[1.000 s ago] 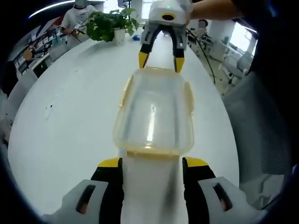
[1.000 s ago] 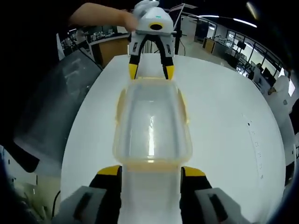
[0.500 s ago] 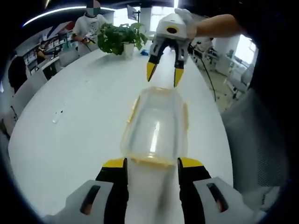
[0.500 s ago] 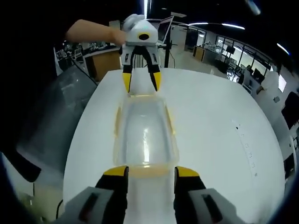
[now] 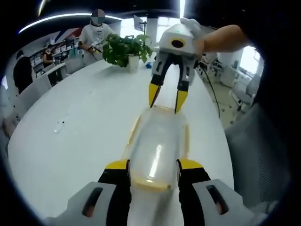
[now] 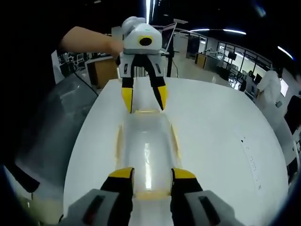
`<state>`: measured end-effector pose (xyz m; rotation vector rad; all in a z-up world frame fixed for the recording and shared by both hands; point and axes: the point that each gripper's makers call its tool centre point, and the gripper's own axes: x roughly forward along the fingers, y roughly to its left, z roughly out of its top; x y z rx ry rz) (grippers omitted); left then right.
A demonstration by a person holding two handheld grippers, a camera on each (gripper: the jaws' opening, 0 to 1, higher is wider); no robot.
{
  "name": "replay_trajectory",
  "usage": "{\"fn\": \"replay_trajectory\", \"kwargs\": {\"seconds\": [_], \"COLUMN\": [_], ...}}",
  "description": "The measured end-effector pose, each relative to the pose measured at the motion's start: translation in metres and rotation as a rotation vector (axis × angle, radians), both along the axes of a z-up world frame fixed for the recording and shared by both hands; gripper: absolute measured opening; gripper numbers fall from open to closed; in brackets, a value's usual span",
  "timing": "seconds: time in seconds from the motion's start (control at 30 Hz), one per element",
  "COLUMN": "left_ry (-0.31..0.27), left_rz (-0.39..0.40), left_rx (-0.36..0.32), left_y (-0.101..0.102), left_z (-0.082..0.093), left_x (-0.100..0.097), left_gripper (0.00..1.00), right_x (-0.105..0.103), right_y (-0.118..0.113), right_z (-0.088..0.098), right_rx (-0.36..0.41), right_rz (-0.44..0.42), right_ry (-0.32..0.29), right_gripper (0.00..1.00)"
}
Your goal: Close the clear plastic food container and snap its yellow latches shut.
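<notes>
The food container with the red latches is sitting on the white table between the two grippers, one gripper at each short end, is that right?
Not quite: the latches are yellow, not red, as the left gripper view shows. The clear food container does sit on the white table, with the left gripper at one short end and the right gripper at the other.

Legible text, labels, brands, numbers, signs: none.

Small dark marks on the white oval tabletop (image 6: 225, 136), right gripper view: a short row of printed specks (image 6: 251, 162) near the far edge, too small and blurred to read as letters or figures.

Small pale mark (image 5: 61, 125) on the same tabletop, left gripper view: unreadable.

Wall panels and shelving in the background office (image 5: 44, 49): shapes and colour only, no lettering resolvable.
</notes>
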<state>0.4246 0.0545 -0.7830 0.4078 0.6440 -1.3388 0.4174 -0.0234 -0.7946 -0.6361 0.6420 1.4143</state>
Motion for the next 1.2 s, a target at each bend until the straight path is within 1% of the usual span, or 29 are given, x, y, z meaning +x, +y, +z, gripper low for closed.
{"fn": "replay_trajectory", "kwargs": {"seconds": [0.1, 0.23, 0.3, 0.37, 0.43, 0.5, 0.6, 0.8, 0.93, 1.2], "left_ry": [0.003, 0.002, 0.003, -0.005, 0.005, 0.002, -0.001, -0.022, -0.031, -0.049], "left_rz": [-0.007, -0.040, -0.047, -0.052, -0.057, -0.061, -0.062, -0.080, -0.090, -0.088], "left_rx": [-0.017, 0.001, -0.009, -0.004, -0.004, -0.007, -0.018, -0.006, 0.001, -0.007], "left_y": [-0.010, -0.021, -0.027, -0.030, -0.033, -0.035, -0.040, -0.044, -0.045, -0.046], "left_z": [0.001, -0.006, -0.006, -0.009, -0.011, -0.011, -0.010, -0.009, -0.012, -0.011], "left_x": [0.000, -0.006, -0.008, -0.007, -0.008, -0.007, -0.006, -0.010, -0.013, -0.019], "left_gripper": [0.36, 0.36, 0.36, 0.35, 0.35, 0.35, 0.36, 0.38, 0.38, 0.40], "right_x": [-0.001, -0.002, -0.001, 0.000, 0.002, 0.003, 0.005, 0.011, 0.014, 0.017], "right_y": [0.011, 0.023, 0.029, 0.034, 0.037, 0.040, 0.044, 0.047, 0.046, 0.048], "right_z": [0.000, 0.000, 0.002, 0.002, 0.002, 0.002, 0.003, 0.002, -0.001, -0.005], "right_rx": [0.009, 0.014, 0.018, 0.020, 0.020, 0.019, 0.018, 0.013, -0.005, -0.016], "right_rz": [0.010, 0.029, 0.034, 0.039, 0.044, 0.050, 0.050, 0.058, 0.068, 0.079], "right_ry": [0.004, 0.000, -0.003, -0.005, -0.006, -0.010, -0.011, -0.006, 0.001, 0.027], "right_gripper": [0.28, 0.28, 0.28, 0.28, 0.28, 0.28, 0.30, 0.35, 0.36, 0.43]}}
